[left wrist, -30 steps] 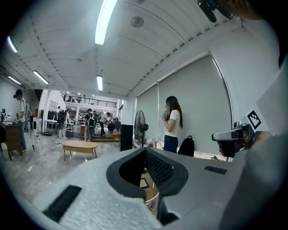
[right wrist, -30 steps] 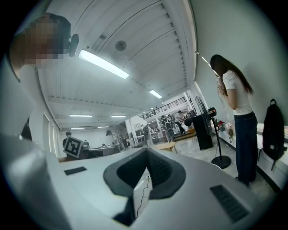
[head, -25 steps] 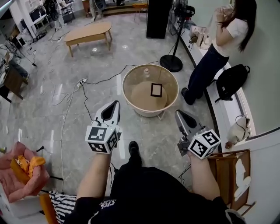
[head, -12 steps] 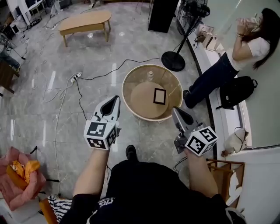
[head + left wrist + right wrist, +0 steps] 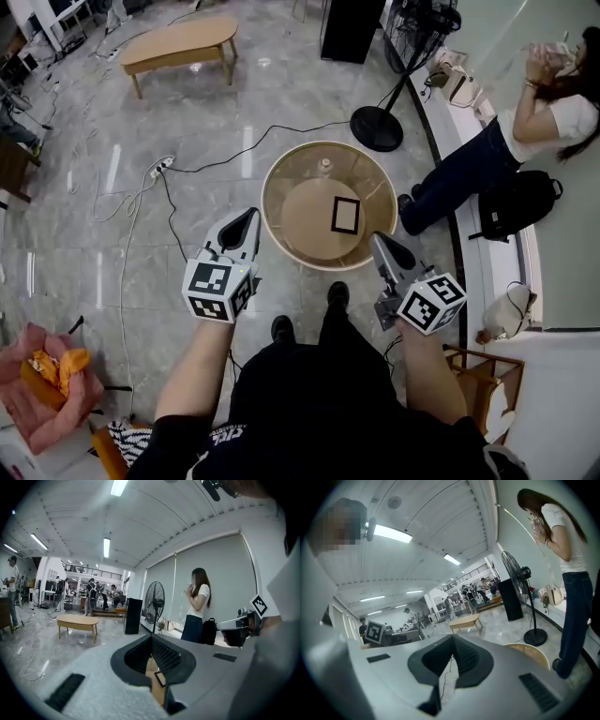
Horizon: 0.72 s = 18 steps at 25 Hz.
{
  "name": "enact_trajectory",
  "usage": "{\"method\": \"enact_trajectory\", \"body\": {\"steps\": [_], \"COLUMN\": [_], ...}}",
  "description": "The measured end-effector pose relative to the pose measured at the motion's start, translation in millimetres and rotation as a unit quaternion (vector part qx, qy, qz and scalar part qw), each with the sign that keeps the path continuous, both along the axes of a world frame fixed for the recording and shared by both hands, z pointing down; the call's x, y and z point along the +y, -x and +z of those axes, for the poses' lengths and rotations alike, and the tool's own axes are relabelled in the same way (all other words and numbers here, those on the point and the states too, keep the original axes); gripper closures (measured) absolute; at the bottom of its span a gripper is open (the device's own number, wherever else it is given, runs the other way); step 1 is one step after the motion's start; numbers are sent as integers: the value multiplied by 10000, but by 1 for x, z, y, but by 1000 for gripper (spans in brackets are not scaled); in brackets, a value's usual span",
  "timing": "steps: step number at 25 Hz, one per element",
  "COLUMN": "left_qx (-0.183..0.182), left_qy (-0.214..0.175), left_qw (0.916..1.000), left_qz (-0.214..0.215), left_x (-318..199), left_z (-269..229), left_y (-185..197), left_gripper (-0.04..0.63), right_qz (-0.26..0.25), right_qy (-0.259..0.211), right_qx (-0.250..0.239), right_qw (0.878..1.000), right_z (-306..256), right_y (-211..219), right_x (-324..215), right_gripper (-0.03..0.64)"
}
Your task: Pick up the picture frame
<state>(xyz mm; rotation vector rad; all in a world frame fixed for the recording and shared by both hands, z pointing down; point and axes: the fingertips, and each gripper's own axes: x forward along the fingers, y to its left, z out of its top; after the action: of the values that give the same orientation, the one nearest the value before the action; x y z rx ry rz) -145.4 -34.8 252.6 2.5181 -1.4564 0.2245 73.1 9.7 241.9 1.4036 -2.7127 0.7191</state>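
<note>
A small black picture frame [image 5: 345, 215] lies flat inside a round tan table [image 5: 266, 202] with a raised rim, right of its middle. My left gripper [image 5: 251, 217] hovers just off the table's left rim, jaws shut and empty. On the table's near right side my right gripper [image 5: 379, 239] is at the rim, also shut with nothing in it. In the left gripper view the frame [image 5: 160, 678] shows through the slit under the shut jaws of the left gripper [image 5: 151, 639]. The right gripper view shows the right gripper [image 5: 452, 641] shut, the table's rim [image 5: 530, 651] to its right.
A person [image 5: 497, 141] stands right of the table beside a black backpack [image 5: 521, 201]. A standing fan [image 5: 377, 127] is behind the table. Cables and a power strip [image 5: 164, 167] cross the floor at left. A wooden coffee table [image 5: 178, 42] stands far back; a wooden rack [image 5: 480, 373] is near right.
Both grippers have come forward, closer to the round table, still shut. The table sits nearer in view, and the holder's foot has stepped forward.
</note>
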Motion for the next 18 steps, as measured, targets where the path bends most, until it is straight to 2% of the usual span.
{"method": "enact_trajectory", "body": {"steps": [3,7,14,18], "left_qx": [-55,-43,104,81], "left_qy": [69,274,500,626], "left_qw": [9999,9988,9953,9947], "left_qz": [-82,-405,-821,-816], "left_x": [-21,-47,-81,-92], "left_z": [9,25,48,68], "left_y": [-16,-39,-84,-97], "left_gripper": [586,586,586,586], "right_qz": [-129,-503,-1225,-1193], "right_qy": [124,441,674,945], "right_qx": [11,38,374,506], "right_qw": [9998,9978,9895,9871], "right_z": [14,41,71,95], "right_y": [-15,-34,-59,-75], "right_x": [-26,-62,-102,-120], "right_gripper": [612,612,612,612]}}
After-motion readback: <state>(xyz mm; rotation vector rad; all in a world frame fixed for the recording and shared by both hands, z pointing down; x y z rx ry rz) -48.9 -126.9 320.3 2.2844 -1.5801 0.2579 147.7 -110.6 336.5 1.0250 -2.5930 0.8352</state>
